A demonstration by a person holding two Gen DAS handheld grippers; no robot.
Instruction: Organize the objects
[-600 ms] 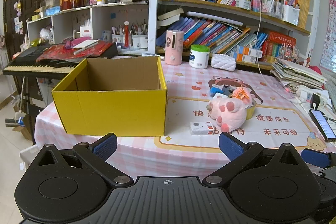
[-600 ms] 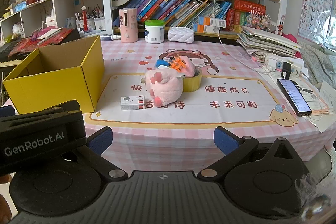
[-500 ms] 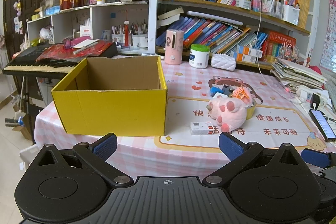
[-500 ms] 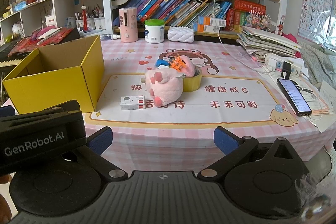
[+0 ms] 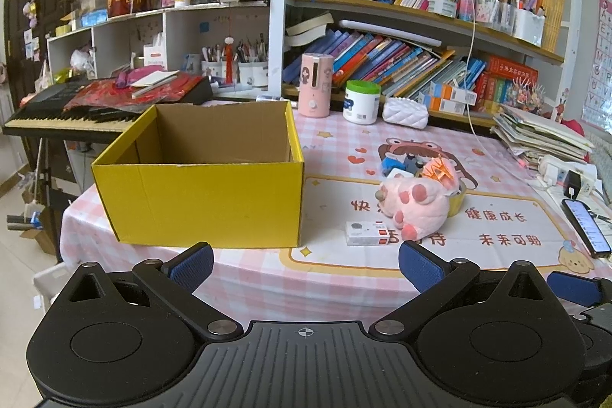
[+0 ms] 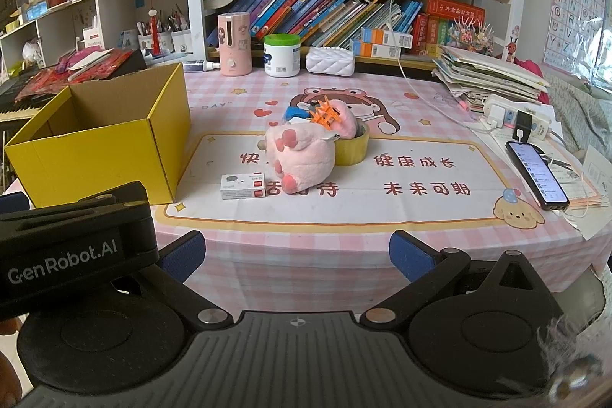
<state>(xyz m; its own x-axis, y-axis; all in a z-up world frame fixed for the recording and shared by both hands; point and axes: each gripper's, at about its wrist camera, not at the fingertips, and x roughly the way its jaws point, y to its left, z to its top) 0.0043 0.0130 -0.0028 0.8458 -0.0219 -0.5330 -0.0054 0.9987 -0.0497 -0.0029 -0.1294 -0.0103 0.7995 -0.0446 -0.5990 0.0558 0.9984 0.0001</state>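
My left gripper [image 5: 304, 264] spread, empty, short of desk [image 5: 267, 278] edge. My right gripper [image 6: 296, 255] likewise. Yellow box [image 5: 206, 201] at desk left; plush [image 5: 417, 207], small carton [image 5: 367, 233] beside it.

On the counter [image 6: 344, 94], the open box [image 6: 95, 148] is sitting at nine o'clock. The plush toy [image 6: 302, 155] is lying at the centre, leaning on the tape roll [image 6: 354, 148] at its three o'clock. The small carton [image 6: 243, 186] is lying at the toy's seven o'clock, just beside it. The phone [image 6: 535, 174] is resting well apart at three o'clock, near the counter's edge.
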